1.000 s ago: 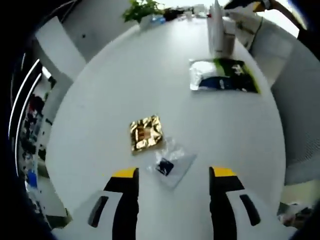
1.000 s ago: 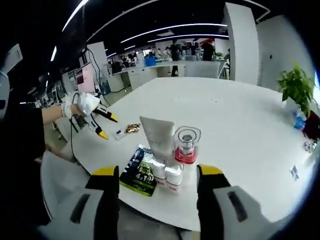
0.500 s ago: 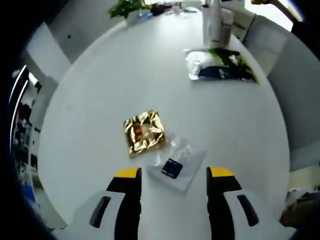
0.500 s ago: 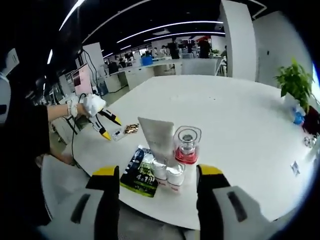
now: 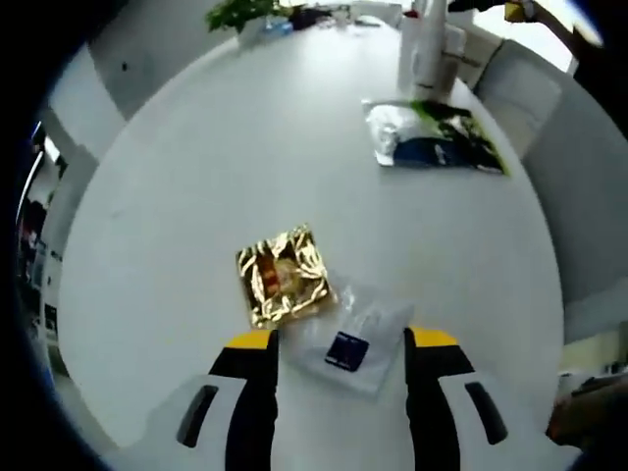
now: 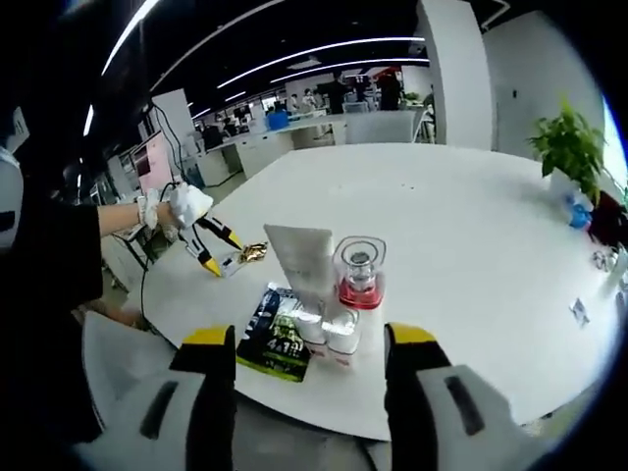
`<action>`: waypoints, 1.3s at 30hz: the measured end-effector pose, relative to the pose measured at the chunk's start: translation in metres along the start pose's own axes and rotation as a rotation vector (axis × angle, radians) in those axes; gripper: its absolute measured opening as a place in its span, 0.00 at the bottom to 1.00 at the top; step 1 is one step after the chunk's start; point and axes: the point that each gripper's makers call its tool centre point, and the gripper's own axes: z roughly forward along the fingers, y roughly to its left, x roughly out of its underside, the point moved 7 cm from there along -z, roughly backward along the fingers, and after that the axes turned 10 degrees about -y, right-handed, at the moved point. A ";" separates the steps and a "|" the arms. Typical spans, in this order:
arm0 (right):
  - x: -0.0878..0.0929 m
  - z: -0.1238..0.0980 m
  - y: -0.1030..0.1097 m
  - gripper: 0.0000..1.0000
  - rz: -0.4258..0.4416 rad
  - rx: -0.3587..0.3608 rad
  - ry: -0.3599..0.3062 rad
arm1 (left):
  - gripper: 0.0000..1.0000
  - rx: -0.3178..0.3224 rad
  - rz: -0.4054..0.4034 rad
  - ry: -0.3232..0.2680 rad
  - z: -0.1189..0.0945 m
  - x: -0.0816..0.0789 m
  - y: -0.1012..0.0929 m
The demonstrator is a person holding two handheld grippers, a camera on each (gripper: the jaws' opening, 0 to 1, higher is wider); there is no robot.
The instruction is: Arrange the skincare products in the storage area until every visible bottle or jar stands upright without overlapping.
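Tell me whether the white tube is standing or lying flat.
Standing. In the right gripper view the white tube rises upright on its cap, beside the red-based bottle on the table.

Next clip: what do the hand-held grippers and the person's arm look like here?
Both hand-held grippers, left and right, have white bodies with black jaws tipped yellow and dark slots. In the right gripper view, the person wears a white glove and black sleeve; a black cable hangs below.
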 end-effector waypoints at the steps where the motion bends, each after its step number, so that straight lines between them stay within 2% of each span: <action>1: 0.000 -0.001 0.000 0.61 0.002 0.003 -0.002 | 0.47 0.011 0.002 -0.004 0.002 -0.002 0.000; 6: 0.000 -0.002 0.001 0.61 0.007 0.002 -0.005 | 0.51 0.006 -0.029 0.015 0.003 -0.002 0.005; 12: 0.002 -0.003 0.003 0.61 0.010 -0.003 -0.004 | 0.47 0.039 0.026 0.020 0.000 0.000 0.002; 13: 0.002 -0.003 0.003 0.61 0.012 -0.004 -0.002 | 0.46 0.059 0.056 0.039 -0.001 0.001 0.002; 20: 0.002 -0.005 0.005 0.61 0.012 -0.006 -0.010 | 0.43 0.067 0.074 0.084 0.002 -0.003 0.001; 23: 0.003 -0.006 0.006 0.61 0.014 -0.008 -0.010 | 0.38 0.063 0.065 0.080 0.002 -0.004 0.001; 28: 0.006 -0.009 0.006 0.61 0.015 -0.007 -0.007 | 0.37 0.044 0.038 0.083 0.002 -0.006 -0.002; 32: 0.007 -0.011 0.004 0.61 0.017 -0.010 -0.013 | 0.37 0.019 -0.013 0.077 0.003 -0.007 -0.007; 33: 0.007 -0.011 0.003 0.61 0.017 -0.013 -0.013 | 0.37 0.012 -0.057 0.059 0.004 -0.009 -0.010; 39: 0.006 -0.010 0.002 0.63 0.012 -0.030 -0.029 | 0.37 0.010 -0.041 0.070 0.004 -0.012 -0.030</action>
